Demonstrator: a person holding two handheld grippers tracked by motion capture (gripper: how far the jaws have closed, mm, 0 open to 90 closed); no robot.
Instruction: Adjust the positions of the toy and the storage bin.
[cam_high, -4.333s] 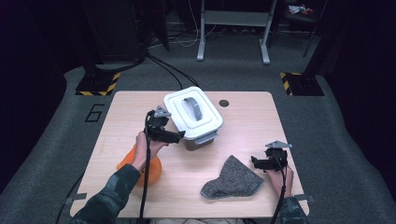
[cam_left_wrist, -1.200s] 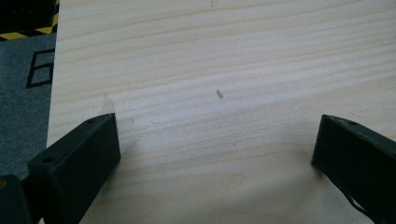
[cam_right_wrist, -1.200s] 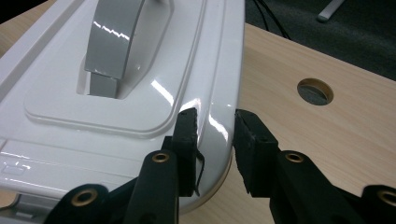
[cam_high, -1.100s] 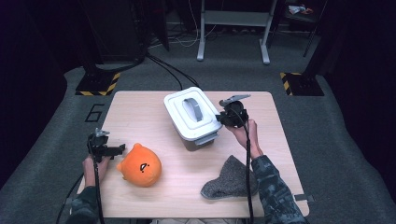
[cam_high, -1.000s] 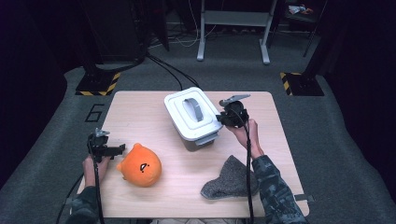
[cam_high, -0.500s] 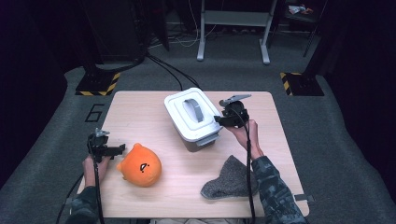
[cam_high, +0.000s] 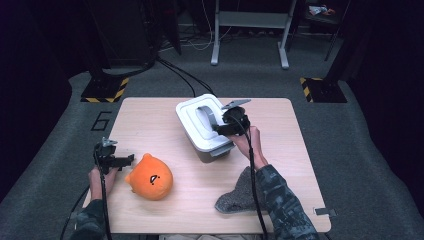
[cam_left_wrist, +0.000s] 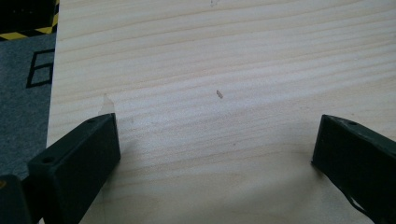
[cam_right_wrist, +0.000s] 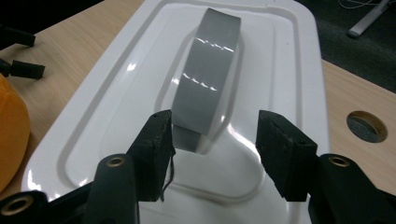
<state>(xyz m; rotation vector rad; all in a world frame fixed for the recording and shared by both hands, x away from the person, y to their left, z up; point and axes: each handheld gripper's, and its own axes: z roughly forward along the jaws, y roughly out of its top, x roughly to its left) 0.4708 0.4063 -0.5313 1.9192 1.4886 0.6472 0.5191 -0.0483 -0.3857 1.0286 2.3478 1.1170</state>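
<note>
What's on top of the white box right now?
A white lid with a grey handle covers the box. The right gripper straddles the handle, pads apart. The lid hides the contents.

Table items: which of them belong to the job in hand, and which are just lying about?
In the job:
white lidded box
its grey handle
right gripper, jaws just opened, astride the handle

Lying about:
orange plush toy
grey cloth
left gripper, open over bare wood
</note>
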